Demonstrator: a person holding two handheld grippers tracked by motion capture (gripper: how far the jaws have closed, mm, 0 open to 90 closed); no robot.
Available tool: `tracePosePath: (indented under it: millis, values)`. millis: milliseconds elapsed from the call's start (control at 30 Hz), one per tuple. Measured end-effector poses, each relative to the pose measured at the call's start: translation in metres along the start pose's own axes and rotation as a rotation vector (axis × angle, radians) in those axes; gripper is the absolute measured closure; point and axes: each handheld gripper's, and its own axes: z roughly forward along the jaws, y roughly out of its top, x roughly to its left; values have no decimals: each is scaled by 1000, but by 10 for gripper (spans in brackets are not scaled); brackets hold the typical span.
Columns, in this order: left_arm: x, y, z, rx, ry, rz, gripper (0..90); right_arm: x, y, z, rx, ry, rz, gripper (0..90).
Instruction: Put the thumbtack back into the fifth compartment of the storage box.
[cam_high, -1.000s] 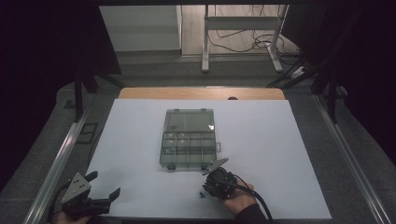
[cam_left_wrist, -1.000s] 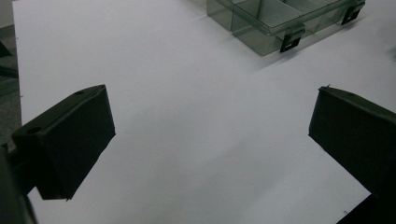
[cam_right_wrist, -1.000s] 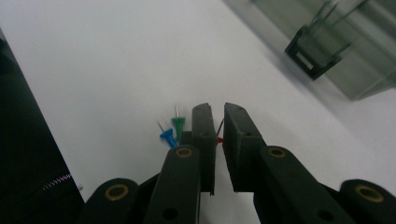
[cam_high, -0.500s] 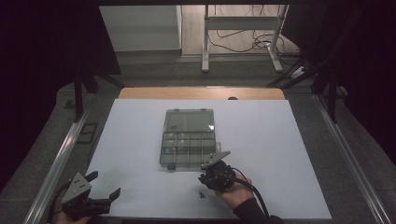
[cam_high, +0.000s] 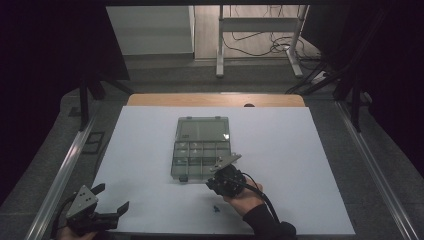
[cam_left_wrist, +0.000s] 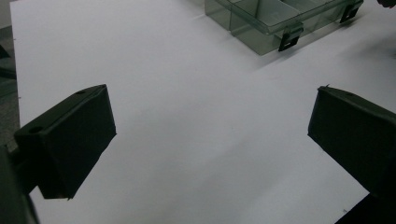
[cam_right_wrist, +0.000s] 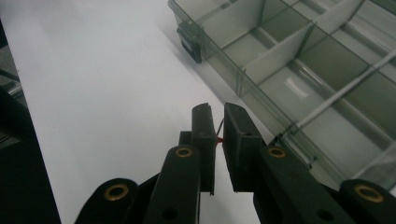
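Small blue bit (cam_high: 215, 208) lies nr right gripper (cam_high: 220, 181), clear box (cam_high: 202, 148) beside.

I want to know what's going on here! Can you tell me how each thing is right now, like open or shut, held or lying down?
Compartment box: lid open, lying flat on the white sheet.
Left gripper: open, holding nothing.
Right gripper: shut on a thin red-tipped piece, beside the box's near edge.
Small blue piece: lying loose on the sheet.

Dark room; white table (cam_high: 150, 150); cables (cam_high: 255, 47) on floor beyond.
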Motion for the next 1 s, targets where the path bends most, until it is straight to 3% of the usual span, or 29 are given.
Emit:
tracePosePath:
  millis: [1000]
  values:
    - [0, 0, 0, 2, -8, 8, 12, -3, 51, 32, -66, 21, -24, 823]
